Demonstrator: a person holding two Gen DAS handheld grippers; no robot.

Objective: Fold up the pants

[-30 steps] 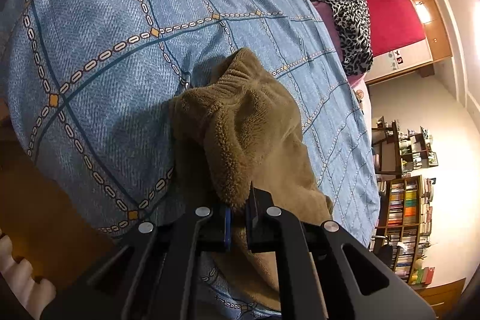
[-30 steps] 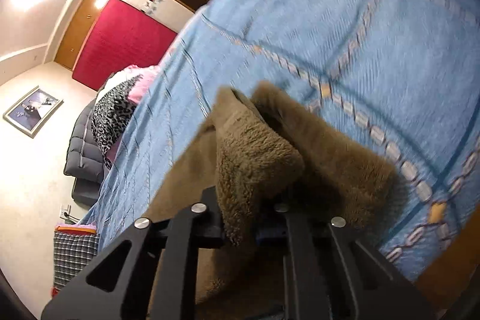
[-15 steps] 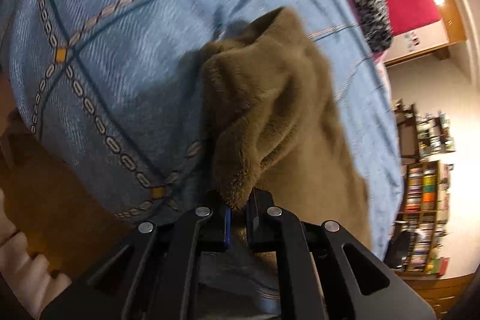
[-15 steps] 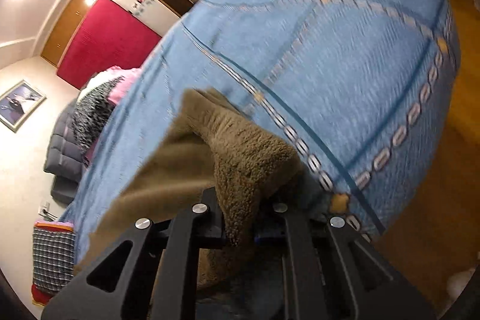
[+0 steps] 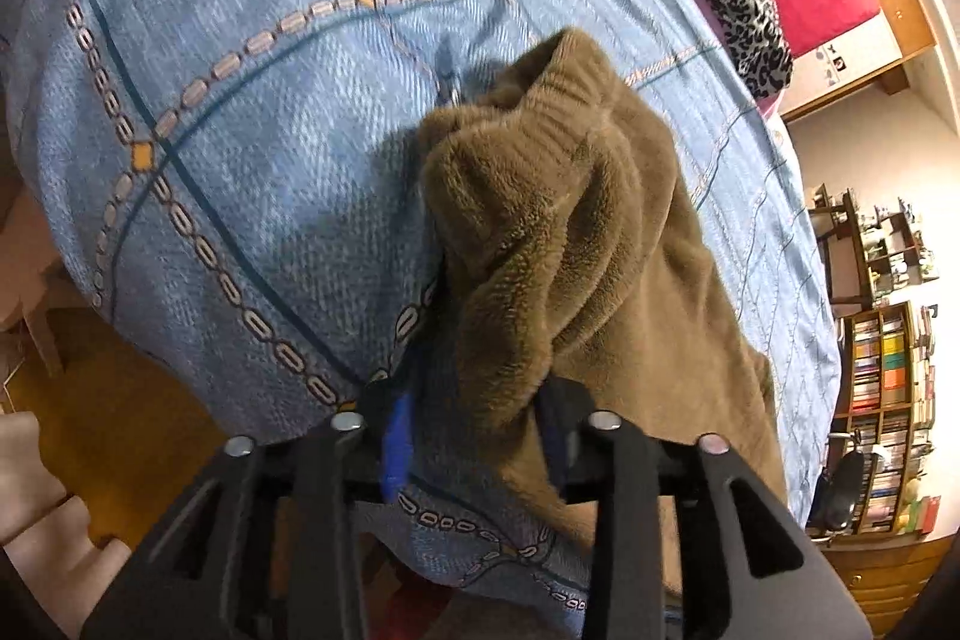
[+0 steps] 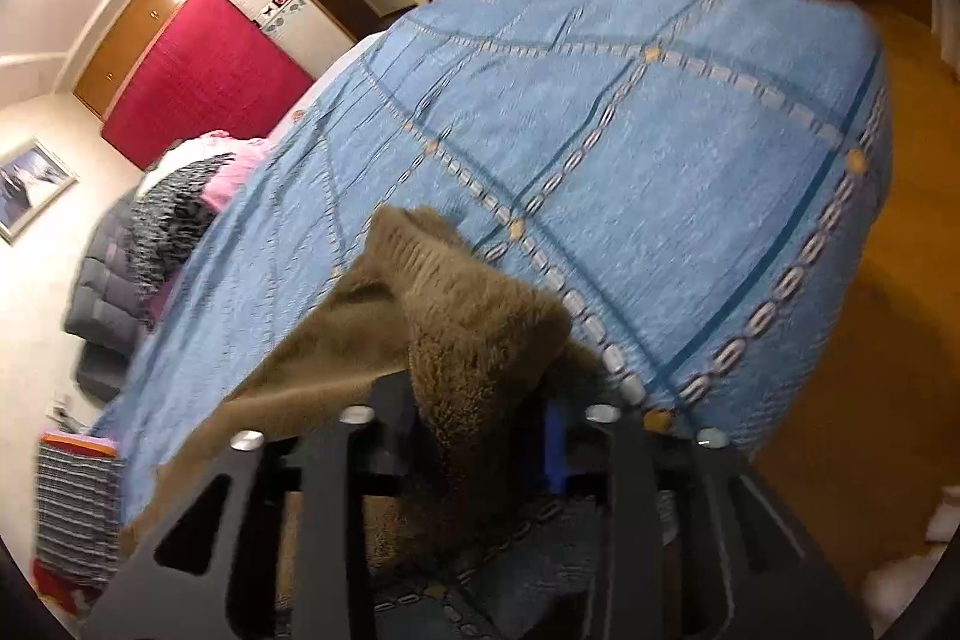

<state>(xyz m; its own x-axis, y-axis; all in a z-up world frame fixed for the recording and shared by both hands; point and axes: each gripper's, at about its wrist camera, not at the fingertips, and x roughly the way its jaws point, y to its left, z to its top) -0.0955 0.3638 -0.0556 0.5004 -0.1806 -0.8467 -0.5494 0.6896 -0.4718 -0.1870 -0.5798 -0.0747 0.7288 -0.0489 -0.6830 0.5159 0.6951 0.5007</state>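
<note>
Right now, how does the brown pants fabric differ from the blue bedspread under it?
The pants are plain brown and fuzzy; the bedspread is blue, flat-woven, crossed by chain-patterned lines. The pants are bunched, with a ribbed cuff sticking up; the bedspread lies spread smooth. The pants' edge sits between each gripper's fingers, which stand apart; the bedspread is ungripped. Both are soft cloth on the bed.

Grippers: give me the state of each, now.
Left gripper: open, brown fleece pants between its fingers.
Right gripper: open, pants between its fingers.
</note>
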